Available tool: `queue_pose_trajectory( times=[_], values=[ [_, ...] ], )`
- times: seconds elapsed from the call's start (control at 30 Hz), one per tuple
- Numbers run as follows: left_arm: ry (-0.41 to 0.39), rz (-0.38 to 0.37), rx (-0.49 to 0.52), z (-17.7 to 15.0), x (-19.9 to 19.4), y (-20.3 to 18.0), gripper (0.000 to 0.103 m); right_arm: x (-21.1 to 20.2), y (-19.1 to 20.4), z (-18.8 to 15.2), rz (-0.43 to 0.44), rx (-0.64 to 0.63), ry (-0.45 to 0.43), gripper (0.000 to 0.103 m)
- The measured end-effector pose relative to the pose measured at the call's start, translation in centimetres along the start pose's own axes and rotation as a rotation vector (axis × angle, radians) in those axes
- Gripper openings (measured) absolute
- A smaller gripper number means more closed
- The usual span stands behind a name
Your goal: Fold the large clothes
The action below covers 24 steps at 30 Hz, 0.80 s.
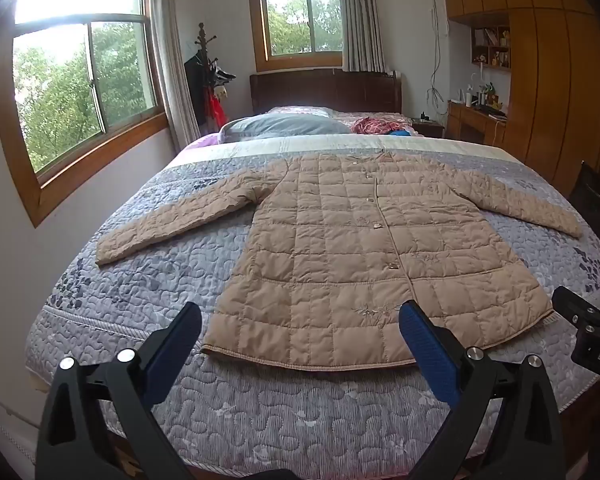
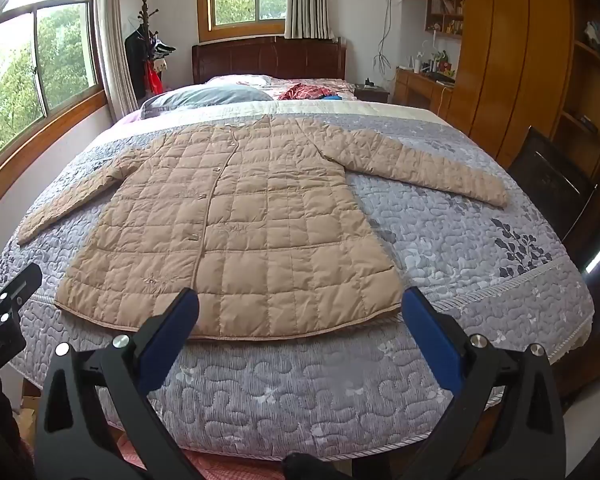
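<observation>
A tan quilted coat (image 1: pixel 364 248) lies flat and buttoned on the bed, front up, both sleeves spread out to the sides, hem toward me. It also shows in the right wrist view (image 2: pixel 236 216). My left gripper (image 1: pixel 300 336) is open and empty, held above the hem at the coat's left half. My right gripper (image 2: pixel 300 316) is open and empty above the hem at the coat's right half. The right gripper's body (image 1: pixel 592 320) shows at the right edge of the left wrist view.
The bed carries a grey-purple patterned quilt (image 2: pixel 460 248). A grey pillow (image 1: pixel 284 124) and a red checked cloth (image 1: pixel 380 124) lie near the dark headboard (image 1: pixel 324 88). A wooden wardrobe (image 2: pixel 500 60) and a dark chair (image 2: pixel 548 176) stand on the right. A coat rack (image 1: pixel 208 80) stands by the windows.
</observation>
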<state>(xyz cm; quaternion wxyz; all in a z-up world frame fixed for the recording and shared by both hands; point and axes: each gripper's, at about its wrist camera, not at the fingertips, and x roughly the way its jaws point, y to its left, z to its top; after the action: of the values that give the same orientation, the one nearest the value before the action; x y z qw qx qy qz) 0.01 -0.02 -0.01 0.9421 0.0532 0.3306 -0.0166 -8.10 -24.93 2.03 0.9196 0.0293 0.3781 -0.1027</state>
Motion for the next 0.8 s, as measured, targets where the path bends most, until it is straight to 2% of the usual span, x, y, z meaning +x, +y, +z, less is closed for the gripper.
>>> queue_pose_trajectory(
  times=[0.8],
  values=[
    [-0.004, -0.005, -0.003, 0.00, -0.06, 0.03, 0.099, 0.20, 0.20, -0.15, 0.004, 0.000, 0.004, 0.100]
  ],
)
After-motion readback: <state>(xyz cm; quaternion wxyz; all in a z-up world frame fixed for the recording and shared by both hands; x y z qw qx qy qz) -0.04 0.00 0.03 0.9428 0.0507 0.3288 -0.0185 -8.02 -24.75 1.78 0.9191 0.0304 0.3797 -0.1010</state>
